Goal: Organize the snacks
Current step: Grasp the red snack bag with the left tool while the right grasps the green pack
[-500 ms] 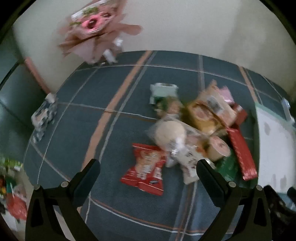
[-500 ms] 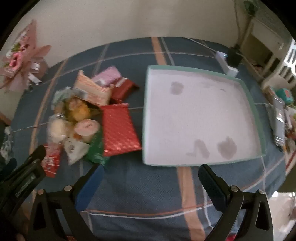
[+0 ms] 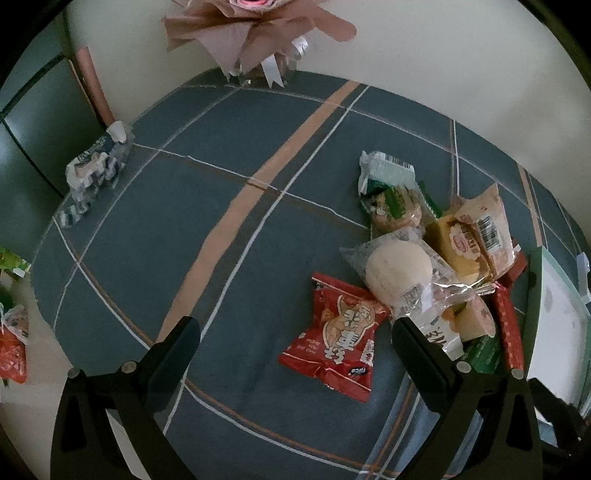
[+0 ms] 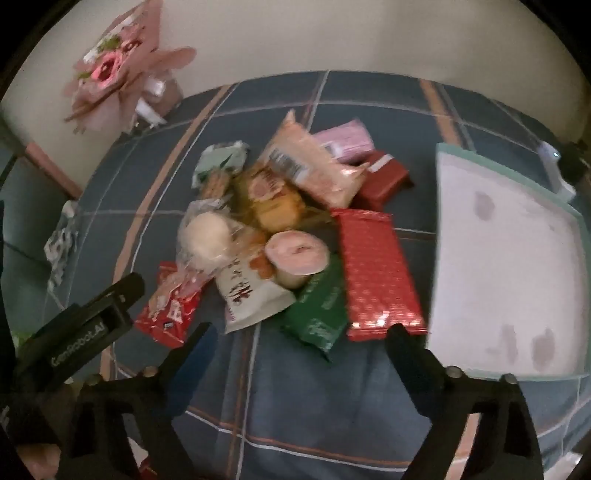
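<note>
A pile of wrapped snacks lies on the blue checked tablecloth. My left gripper [image 3: 295, 332] is open above the near edge of the pile, with a red snack packet [image 3: 338, 343] between its fingers and untouched. Behind that packet lie a clear-wrapped pale bun [image 3: 399, 273] and a yellow cake pack [image 3: 461, 247]. My right gripper [image 4: 299, 332] is open and empty over a green packet [image 4: 317, 314], beside a long red dotted packet [image 4: 376, 269]. A pink-lidded cup [image 4: 297, 251] and a white packet [image 4: 251, 295] sit further in. To the right lies a white tray [image 4: 509, 266] with a green rim.
A pink paper bouquet [image 3: 255, 33] stands at the table's back edge by the wall. A crumpled blue-white packet [image 3: 96, 170] lies at the left edge. More snack packets [image 3: 11, 332] lie beyond the table on the left. A white power strip [image 4: 554, 162] lies behind the tray.
My right gripper has swung left from over the tray to the snack pile. In the left wrist view the pile and bouquet have slid right. Both grippers stay open.
</note>
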Demonstrator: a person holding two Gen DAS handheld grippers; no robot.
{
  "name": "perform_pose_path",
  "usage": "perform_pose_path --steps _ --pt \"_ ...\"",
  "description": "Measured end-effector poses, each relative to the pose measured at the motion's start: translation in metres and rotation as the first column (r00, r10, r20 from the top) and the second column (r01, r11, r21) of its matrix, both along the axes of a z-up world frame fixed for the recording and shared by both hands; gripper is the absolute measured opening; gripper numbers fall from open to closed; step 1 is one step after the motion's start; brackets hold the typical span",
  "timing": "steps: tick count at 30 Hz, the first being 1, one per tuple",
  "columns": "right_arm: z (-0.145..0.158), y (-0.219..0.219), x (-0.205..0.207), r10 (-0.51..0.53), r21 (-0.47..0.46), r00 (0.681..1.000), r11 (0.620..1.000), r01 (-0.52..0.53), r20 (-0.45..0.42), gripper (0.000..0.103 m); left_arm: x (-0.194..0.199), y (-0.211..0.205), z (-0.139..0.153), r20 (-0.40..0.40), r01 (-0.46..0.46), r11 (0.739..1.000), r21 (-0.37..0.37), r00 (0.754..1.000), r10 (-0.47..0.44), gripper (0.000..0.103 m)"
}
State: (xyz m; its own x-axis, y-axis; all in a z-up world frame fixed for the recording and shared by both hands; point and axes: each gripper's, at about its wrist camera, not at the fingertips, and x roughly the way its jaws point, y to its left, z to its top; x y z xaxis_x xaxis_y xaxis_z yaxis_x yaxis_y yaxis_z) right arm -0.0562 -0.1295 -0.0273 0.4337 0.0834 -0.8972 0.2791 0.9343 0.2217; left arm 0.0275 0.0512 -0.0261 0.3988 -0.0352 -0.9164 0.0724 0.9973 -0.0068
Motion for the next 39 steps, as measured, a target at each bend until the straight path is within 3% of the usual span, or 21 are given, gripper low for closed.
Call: perform_pose_path --steps 9,13,19,33,39 --pt "-0.027 -0.019 0.013 -0.078 0.036 0.994 0.996 0.081 -0.075 0.065 0.01 -0.016 -0.024 -0.055 0.049 0.999 -0.001 0.997 -0.049 0.093" --pt "-0.037 -0.02 0.021 -0.083 0.03 0.992 0.996 0.086 -0.1 0.059 0.013 -0.018 -0.033 -0.086 0.054 0.999 0.004 0.995 -0.053 0.076" --pt "-0.056 -0.034 0.031 -0.095 0.083 0.988 0.991 0.106 -0.123 0.059 0.021 -0.021 -0.052 -0.128 0.056 0.998 0.002 0.99 -0.056 0.068" --pt "-0.072 -0.027 0.068 -0.079 0.042 0.989 0.996 0.085 -0.124 0.059 0.028 -0.041 -0.074 -0.151 0.059 0.998 0.034 0.987 -0.053 0.066" --pt "-0.077 -0.019 0.074 -0.08 0.001 0.987 0.997 0.081 -0.139 0.045 0.021 -0.033 -0.066 -0.161 0.059 0.998 0.029 0.985 -0.053 0.058"
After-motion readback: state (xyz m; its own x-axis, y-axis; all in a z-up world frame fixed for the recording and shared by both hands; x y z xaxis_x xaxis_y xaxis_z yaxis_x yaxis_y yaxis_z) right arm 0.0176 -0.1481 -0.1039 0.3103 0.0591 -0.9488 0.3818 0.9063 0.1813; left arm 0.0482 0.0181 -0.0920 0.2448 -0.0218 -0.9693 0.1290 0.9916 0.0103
